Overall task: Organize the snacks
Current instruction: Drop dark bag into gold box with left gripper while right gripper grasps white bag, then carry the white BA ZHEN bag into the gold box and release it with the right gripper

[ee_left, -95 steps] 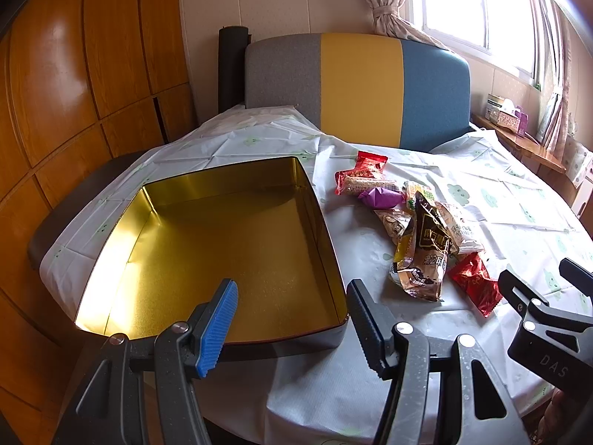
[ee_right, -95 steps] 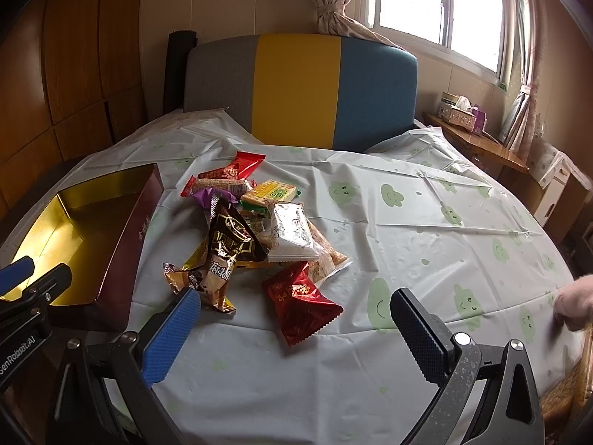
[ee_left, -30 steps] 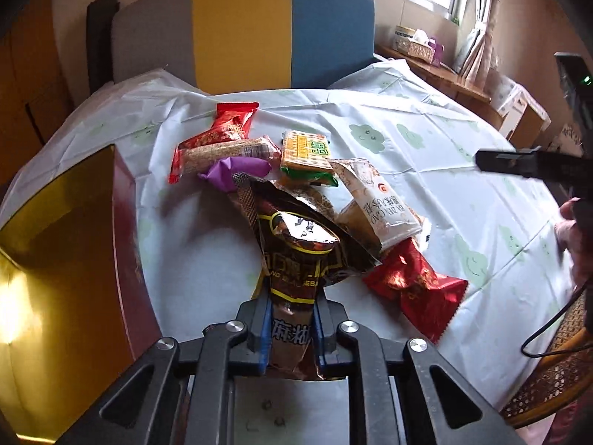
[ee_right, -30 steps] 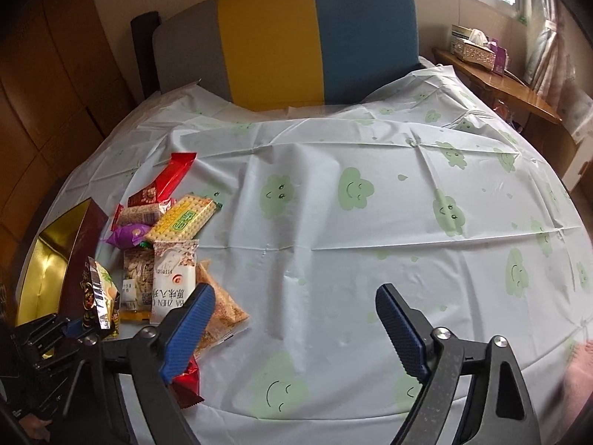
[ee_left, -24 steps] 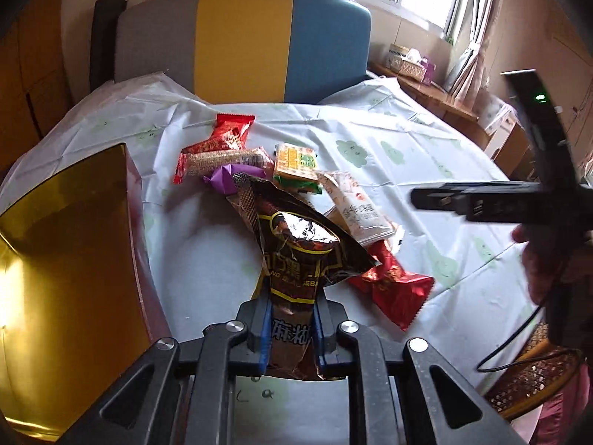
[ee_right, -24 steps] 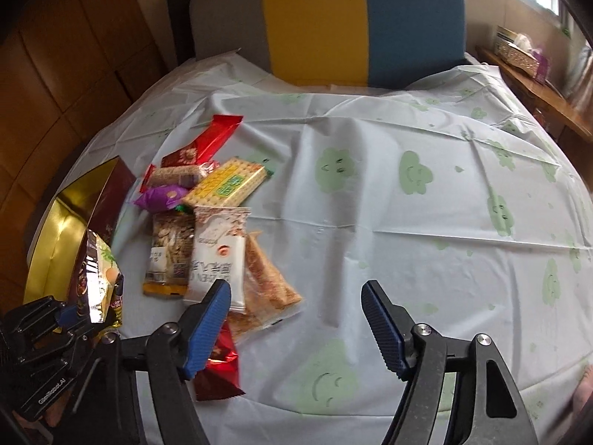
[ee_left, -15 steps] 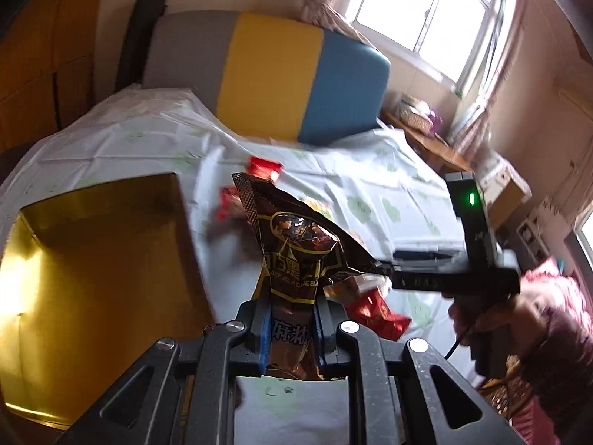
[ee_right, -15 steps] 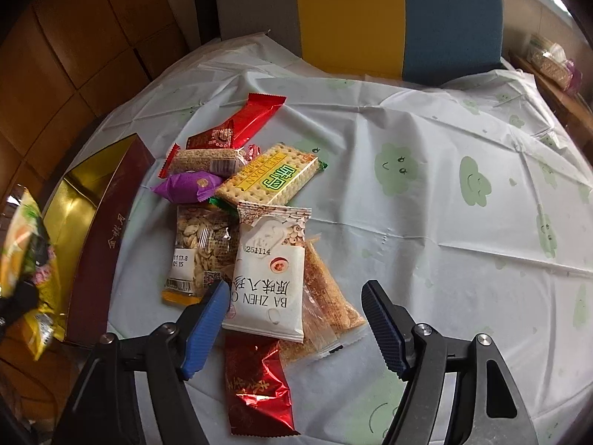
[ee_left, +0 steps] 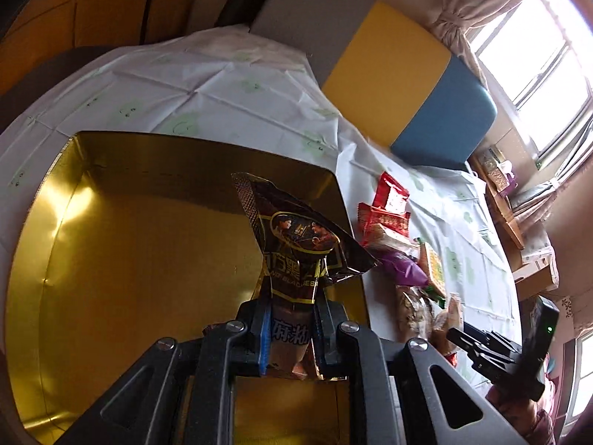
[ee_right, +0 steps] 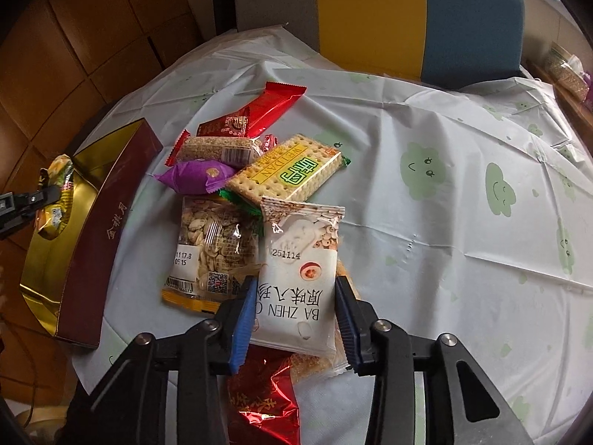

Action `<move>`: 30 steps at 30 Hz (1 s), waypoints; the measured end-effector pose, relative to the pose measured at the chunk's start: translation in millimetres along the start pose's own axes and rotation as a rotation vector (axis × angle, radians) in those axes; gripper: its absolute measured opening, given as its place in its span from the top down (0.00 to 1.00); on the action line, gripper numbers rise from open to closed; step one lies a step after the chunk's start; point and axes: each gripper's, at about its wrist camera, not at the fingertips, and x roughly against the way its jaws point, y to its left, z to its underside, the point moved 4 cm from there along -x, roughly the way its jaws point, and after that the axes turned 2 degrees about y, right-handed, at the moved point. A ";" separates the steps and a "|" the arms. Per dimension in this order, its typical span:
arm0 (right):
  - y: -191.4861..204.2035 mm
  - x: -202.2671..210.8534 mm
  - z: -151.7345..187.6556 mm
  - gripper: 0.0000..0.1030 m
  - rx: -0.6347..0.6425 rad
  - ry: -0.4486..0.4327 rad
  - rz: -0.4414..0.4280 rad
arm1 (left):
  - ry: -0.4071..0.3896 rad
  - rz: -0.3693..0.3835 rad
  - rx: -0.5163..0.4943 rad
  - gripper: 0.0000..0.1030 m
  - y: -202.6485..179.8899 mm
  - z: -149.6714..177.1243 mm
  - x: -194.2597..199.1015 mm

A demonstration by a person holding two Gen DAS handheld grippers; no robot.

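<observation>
My left gripper (ee_left: 291, 319) is shut on a dark brown snack bag (ee_left: 296, 244) and holds it above the open gold tin (ee_left: 129, 259). That bag also shows in the right wrist view (ee_right: 55, 196) over the tin (ee_right: 96, 230). My right gripper (ee_right: 296, 307) is open, its jaws on either side of a white "BA ZHEN" packet (ee_right: 296, 270) that lies in the snack pile. The pile holds a cracker pack (ee_right: 285, 174), a purple sweet (ee_right: 192, 176), a peanut bag (ee_right: 211, 248), a sesame bar (ee_right: 218, 150), a long red packet (ee_right: 255, 111) and a red foil bag (ee_right: 263, 404).
The round table wears a white cloth with green clouds (ee_right: 463, 204). A grey, yellow and blue chair back (ee_right: 370, 11) stands at the far edge. A wooden wall (ee_right: 74, 37) is to the left. A side shelf with boxes (ee_left: 500, 178) is by the window.
My left gripper carried the brown bag from beside the pile to over the gold tin. My right gripper moved down to the pile and narrowed its jaws around the white packet.
</observation>
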 end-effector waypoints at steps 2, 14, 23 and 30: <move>1.6 0.0 0.3 0.63 0.013 0.000 0.006 | 0.016 0.001 0.006 0.83 -2.1 -2.4 -11.5; 8.4 -0.8 2.1 0.63 0.057 0.004 0.003 | 0.045 -0.043 0.000 0.68 -5.4 -23.1 -44.7; 8.5 5.3 0.9 0.66 0.038 -0.010 -0.038 | -0.079 -0.099 -0.095 0.64 -14.4 0.6 4.4; 15.3 6.2 6.3 0.66 0.053 -0.006 -0.049 | -0.135 -0.132 -0.211 0.64 -23.7 53.8 40.6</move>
